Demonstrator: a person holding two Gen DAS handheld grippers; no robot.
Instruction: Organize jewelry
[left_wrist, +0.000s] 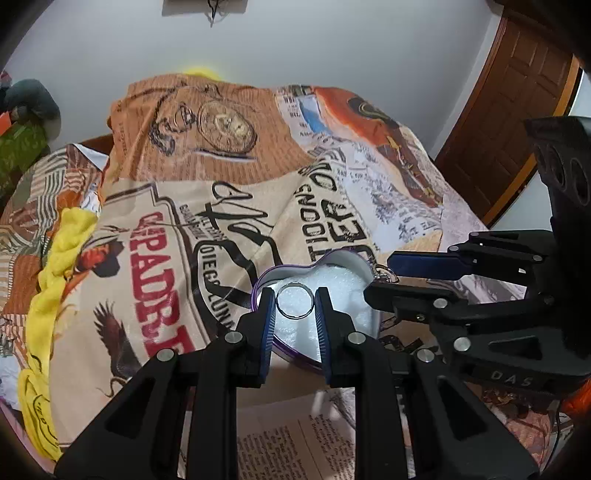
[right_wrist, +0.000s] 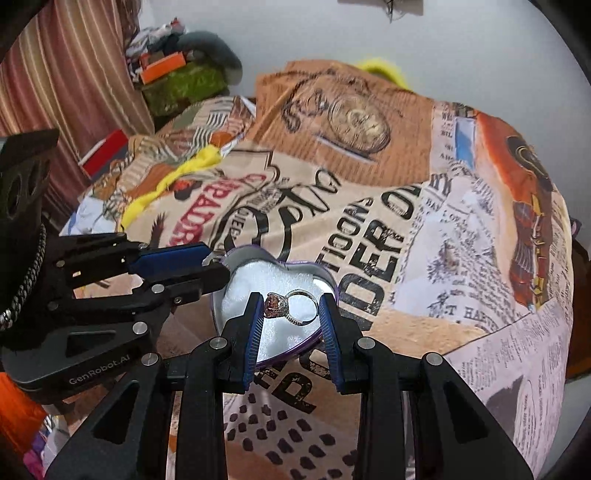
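**Two rings held over the box, neither stowed**

My left gripper (left_wrist: 294, 302) pinches a plain ring (left_wrist: 295, 300) above the heart box (left_wrist: 364, 267). At three o'clock, my right gripper (right_wrist: 291, 308) clamps a stone ring (right_wrist: 291, 307). Placing both remains.

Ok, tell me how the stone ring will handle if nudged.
The stone ring, pinched in the right claw, looks stiff and probably slippery. Its bulky stone likely makes it tip rather than roll. Foam in the heart tin should cushion it.
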